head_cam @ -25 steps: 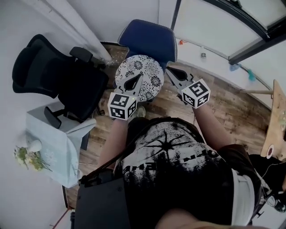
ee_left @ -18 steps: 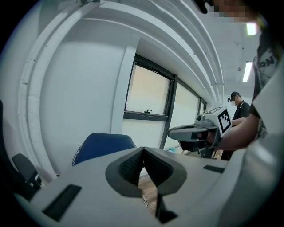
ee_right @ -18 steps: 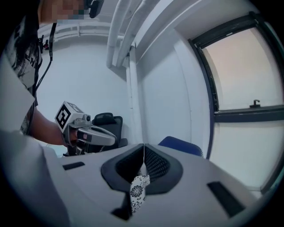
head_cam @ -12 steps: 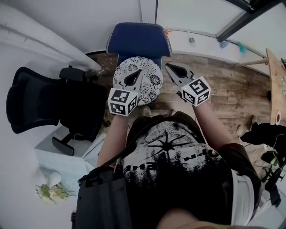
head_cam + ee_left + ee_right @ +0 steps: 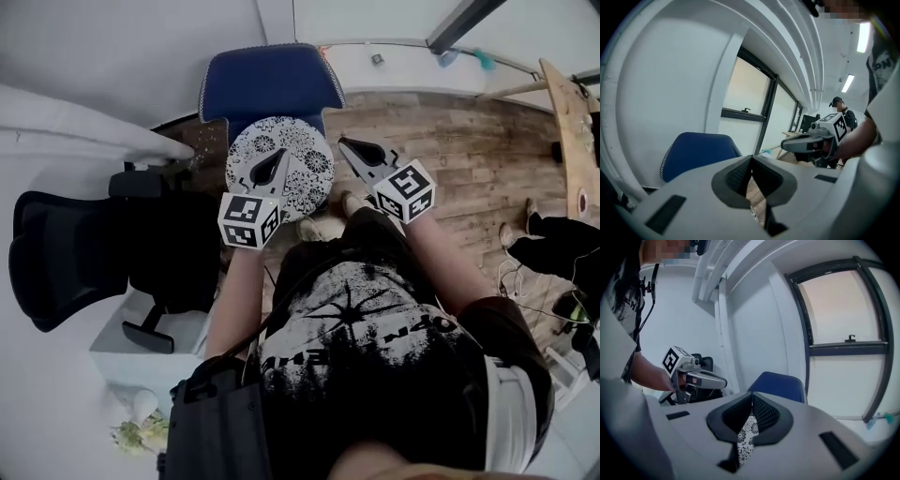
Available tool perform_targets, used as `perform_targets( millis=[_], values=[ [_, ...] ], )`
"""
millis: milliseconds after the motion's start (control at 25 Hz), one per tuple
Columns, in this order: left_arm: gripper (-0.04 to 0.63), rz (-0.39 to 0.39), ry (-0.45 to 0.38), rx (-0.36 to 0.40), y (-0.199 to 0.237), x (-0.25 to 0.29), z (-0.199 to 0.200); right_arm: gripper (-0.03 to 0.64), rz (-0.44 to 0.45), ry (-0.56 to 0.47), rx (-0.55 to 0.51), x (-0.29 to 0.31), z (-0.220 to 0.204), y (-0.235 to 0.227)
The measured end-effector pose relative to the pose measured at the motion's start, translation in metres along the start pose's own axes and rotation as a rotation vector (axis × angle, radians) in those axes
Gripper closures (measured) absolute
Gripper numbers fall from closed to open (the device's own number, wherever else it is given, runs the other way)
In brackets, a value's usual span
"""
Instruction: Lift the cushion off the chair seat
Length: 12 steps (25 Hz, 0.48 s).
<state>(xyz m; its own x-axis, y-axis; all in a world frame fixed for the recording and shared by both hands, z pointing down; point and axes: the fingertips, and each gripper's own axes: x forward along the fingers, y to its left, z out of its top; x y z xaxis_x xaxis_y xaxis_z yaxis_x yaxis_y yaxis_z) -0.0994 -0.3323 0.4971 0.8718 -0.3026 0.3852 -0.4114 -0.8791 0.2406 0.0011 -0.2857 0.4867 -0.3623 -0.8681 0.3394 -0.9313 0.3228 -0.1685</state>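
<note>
Left gripper [image 5: 277, 159] and right gripper [image 5: 352, 150] have lowered towards cushion [image 5: 305, 178], upper centre; both jaws closed, empty. Cushion unmoved on chair [image 5: 267, 80] seat; grasp outstanding

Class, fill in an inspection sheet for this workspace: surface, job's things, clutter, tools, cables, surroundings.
Surface: blue padded chair; its seat is almost wholly hidden under the cushion.
Job's things: round black-and-white floral cushion, lying flat on the seat, not yet lifted.
Clutter: nothing seen on the cushion or seat.
Tools: left tool shut, empty, over the cushion in the head view; right tool shut, empty, just right of the cushion's edge.
Cables: what look like thin cables on the wooden plank floor, well right of the chair.
Surroundings: black office chair to the left; window behind the blue chair.
</note>
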Motion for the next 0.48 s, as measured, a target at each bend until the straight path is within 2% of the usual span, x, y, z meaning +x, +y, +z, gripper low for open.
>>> perform_targets(
  millis=[280,480],
  values=[
    [0.583,0.061,0.01,-0.122,0.019,0.016,-0.018,0.598,0.091,0.054,0.026,0.024,-0.018,-0.017],
    [0.583,0.123,0.039,-0.173,0.03,0.033,-0.033,0.597,0.162,0.138,0.044,0.041,-0.051,-0.034]
  ],
)
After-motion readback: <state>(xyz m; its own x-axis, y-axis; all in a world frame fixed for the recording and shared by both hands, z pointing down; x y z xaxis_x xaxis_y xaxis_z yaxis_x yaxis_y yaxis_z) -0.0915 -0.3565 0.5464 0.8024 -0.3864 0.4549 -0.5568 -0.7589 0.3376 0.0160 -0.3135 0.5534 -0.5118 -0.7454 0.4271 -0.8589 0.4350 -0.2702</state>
